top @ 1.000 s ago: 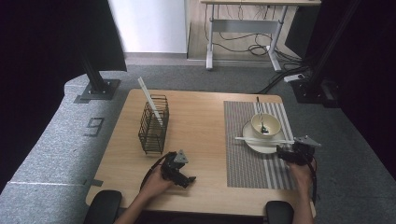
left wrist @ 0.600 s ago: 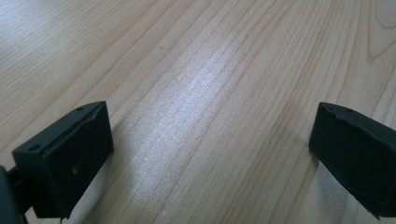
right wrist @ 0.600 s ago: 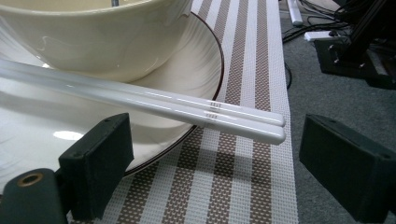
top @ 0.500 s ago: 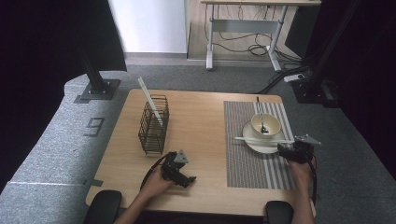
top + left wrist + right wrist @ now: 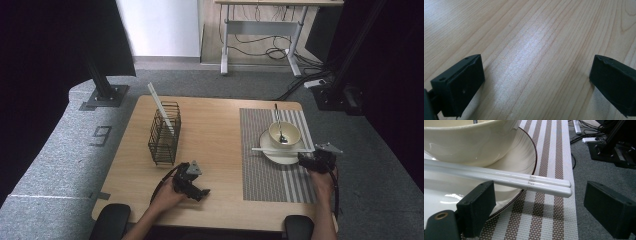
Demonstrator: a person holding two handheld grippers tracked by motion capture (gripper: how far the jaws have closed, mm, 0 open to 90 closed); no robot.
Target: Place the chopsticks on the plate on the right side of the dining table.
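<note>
**A wooden table in a grey room**

The table [image 5: 215, 150] is light wood and sits in the middle of the high view. A striped mat [image 5: 265, 175] covers its right part. On the mat, a plate [image 5: 280, 155] holds a bowl [image 5: 285, 132] with a spoon [image 5: 278, 122] in it. Two white chopsticks [image 5: 277, 149] lie side by side across the plate, just below the bowl. A black wire basket [image 5: 164, 134] stands on the left part of the table, with a white stick [image 5: 160, 110] leaning out of it.

The right gripper [image 5: 304, 159] sits at the right end of the chopsticks. In the right gripper view its jaws are wide apart, with the chopstick ends [image 5: 544, 185] between them but not squeezed.

The left gripper [image 5: 202, 192] rests low on bare wood near the bottom middle. Its jaws are wide apart too, with nothing in them.

Grey carpet [image 5: 80, 165] lies all around. At the top, a desk [image 5: 260, 35] stands with cables [image 5: 280, 52] under it. Dark curtains [image 5: 45, 60] hang at both sides.
</note>
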